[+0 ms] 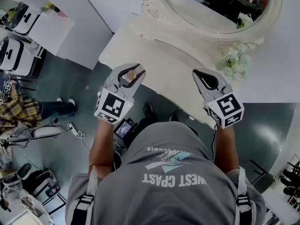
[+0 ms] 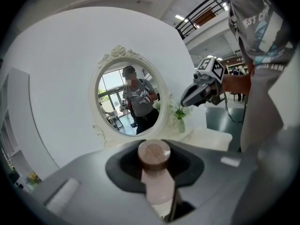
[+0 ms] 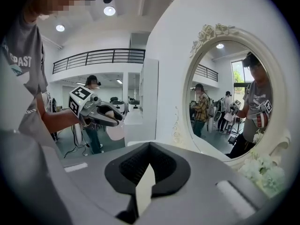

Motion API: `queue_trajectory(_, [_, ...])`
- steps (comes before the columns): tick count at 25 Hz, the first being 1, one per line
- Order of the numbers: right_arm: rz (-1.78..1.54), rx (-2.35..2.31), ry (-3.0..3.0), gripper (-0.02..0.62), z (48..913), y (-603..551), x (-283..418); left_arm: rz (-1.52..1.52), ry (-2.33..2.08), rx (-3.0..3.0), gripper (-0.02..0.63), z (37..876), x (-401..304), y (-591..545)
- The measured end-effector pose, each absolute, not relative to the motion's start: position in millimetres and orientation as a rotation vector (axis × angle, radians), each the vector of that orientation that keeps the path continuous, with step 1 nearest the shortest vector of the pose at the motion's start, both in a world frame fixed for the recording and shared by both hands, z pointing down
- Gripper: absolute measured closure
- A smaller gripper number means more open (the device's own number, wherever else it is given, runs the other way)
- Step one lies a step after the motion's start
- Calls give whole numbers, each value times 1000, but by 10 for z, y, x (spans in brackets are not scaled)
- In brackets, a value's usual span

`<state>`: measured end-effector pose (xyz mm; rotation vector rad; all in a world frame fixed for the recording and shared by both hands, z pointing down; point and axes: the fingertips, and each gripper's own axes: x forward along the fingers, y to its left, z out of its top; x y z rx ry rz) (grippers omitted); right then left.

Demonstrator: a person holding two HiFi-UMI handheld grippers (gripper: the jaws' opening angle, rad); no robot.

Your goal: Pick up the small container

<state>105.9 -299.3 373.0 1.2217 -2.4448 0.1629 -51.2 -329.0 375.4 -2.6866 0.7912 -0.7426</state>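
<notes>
Gripping the small container, a pale pink bottle with a round brown cap, the left gripper hangs over the dressing table's front edge. Right gripper: jaws together, nothing between them. Grey shirt print reads "WEST COAST".

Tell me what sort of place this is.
Probably a staged dressing corner inside a large open hall, not a home: a white vanity table with an ornate oval mirror and flowers, while a balcony railing runs overhead behind.
</notes>
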Motion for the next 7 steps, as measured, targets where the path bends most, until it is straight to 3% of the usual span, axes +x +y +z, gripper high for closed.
queue_trajectory(7, [166,1220,-2440,597,3716,-2957,1136,-762,784,-2687,514,3777,-433,-3246])
